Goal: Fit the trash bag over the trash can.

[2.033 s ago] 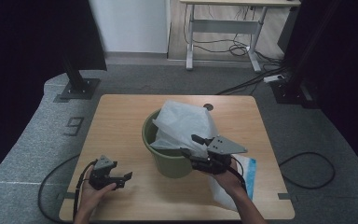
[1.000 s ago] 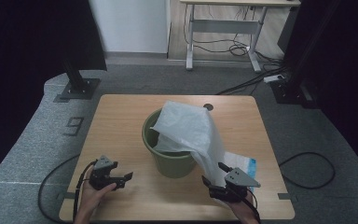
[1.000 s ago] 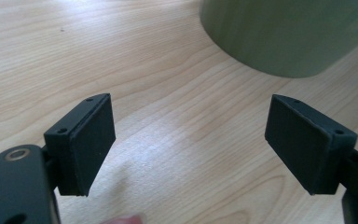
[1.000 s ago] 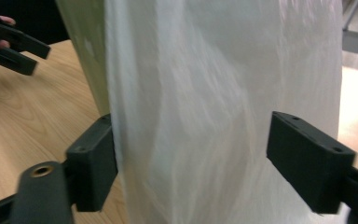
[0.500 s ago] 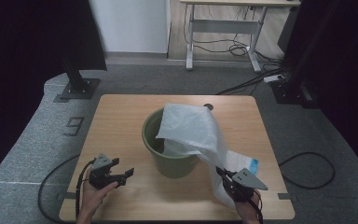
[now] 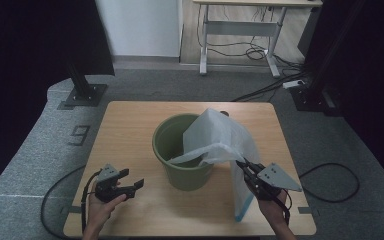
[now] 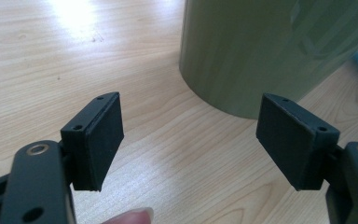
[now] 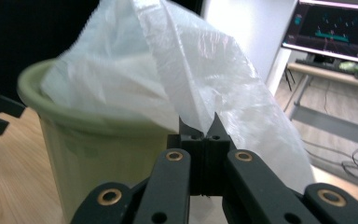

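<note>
right tool: jaws clamped tight on a pinch of the white plastic bag, at the bench's near right

bag vs right tool: rises straight out of the jaws and spreads up and away over the bucket rim

left tool: jaws wide, nothing between them, have just been closing a bit; sits at the near left, well apart from the bag

bag look: thin, translucent, crinkly, one side draped into the green bucket, the other hanging down outside toward the bench

bucket: round, olive green, mid-bench, just ahead of the left tool
</note>
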